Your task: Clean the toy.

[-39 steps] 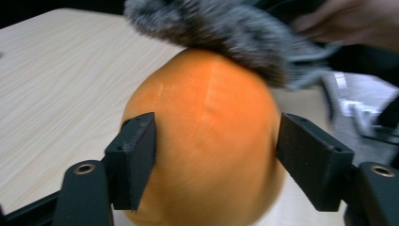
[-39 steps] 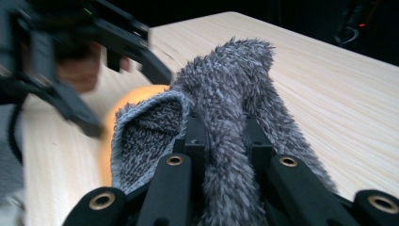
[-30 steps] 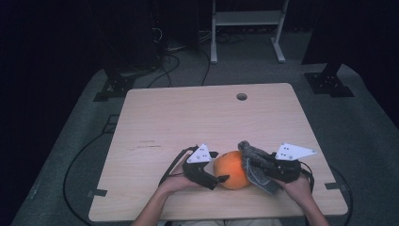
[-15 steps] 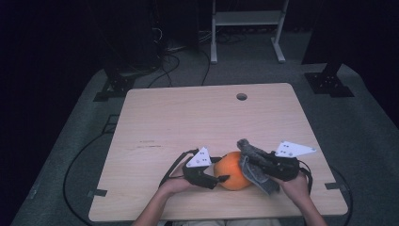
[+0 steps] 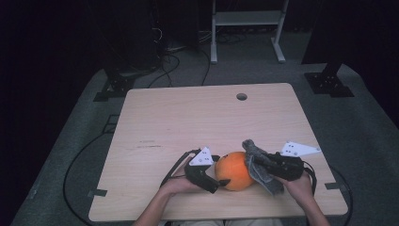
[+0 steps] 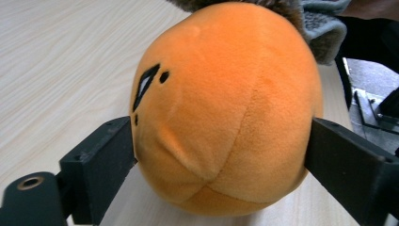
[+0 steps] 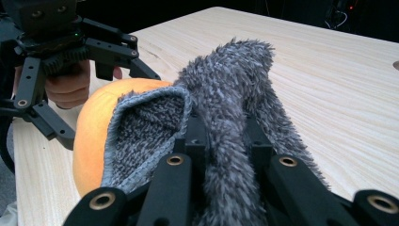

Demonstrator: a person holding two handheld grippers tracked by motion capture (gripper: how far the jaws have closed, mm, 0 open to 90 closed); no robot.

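Observation:
An orange plush ball (image 5: 235, 170) with a small black face rests near the table's front edge. My left gripper (image 5: 224, 175) reaches around it from the left. Its jaws have just been opening, and the ball (image 6: 226, 108) sits round and unsquashed between them, its sides just brushing the two pads (image 6: 106, 155). From the right, my right gripper (image 5: 253, 163) is shut on a grey fuzzy sock (image 5: 263, 175). The sock (image 7: 226, 80) stands up from between the jaws, and its open cuff leans on the ball (image 7: 91, 127).
The wooden table (image 5: 188, 117) has a small round hole (image 5: 242, 96) near its far edge. Black cables trail over its front left edge. Dark stands and a white frame are on the grey floor beyond.

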